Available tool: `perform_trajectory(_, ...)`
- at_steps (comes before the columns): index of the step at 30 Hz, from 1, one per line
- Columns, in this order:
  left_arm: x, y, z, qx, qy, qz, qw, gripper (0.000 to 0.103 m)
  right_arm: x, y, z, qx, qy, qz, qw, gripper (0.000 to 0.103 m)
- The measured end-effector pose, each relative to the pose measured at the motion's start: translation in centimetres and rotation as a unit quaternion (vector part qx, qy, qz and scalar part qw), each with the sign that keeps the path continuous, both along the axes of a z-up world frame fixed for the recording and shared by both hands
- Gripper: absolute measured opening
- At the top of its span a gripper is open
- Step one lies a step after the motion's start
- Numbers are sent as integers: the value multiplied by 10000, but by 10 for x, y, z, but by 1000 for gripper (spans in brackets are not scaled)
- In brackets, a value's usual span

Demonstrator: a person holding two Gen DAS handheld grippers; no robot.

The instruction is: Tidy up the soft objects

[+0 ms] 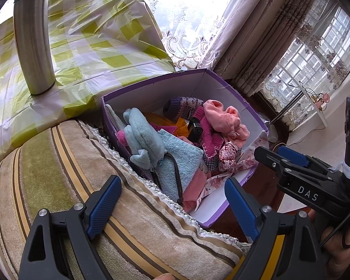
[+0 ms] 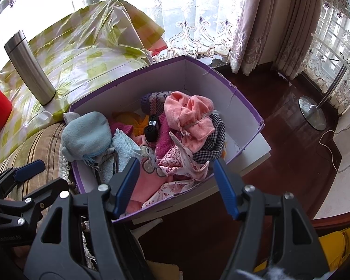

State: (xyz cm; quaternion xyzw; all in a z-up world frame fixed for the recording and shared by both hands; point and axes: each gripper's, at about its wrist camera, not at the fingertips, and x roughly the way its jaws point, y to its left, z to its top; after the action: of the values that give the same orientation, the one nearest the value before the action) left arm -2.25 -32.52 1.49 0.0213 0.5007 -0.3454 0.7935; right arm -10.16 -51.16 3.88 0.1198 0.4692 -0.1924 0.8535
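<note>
Right wrist view shows soft things already heaped in the box (image 2: 221, 86), both hand-held grippers, left (image 1: 172, 207) and right (image 2: 175, 186), wide and empty, apparently little left

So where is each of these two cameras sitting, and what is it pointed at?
Left wrist: rides the left gripper, looking over a striped cushion at the purple box; its blue fingers and the right gripper show.
Right wrist: rides the right gripper, looking down into the purple box; its fingers and the left gripper show.
Shared: the box of soft clothes, the steel flask, the checked cloth.
</note>
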Motion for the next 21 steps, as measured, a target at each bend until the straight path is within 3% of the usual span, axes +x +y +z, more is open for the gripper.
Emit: perform_trajectory(21, 0, -1, -1, 1, -6, 5, 10000, 94, -1, -1, -2, 28, 21, -9, 10000, 69)
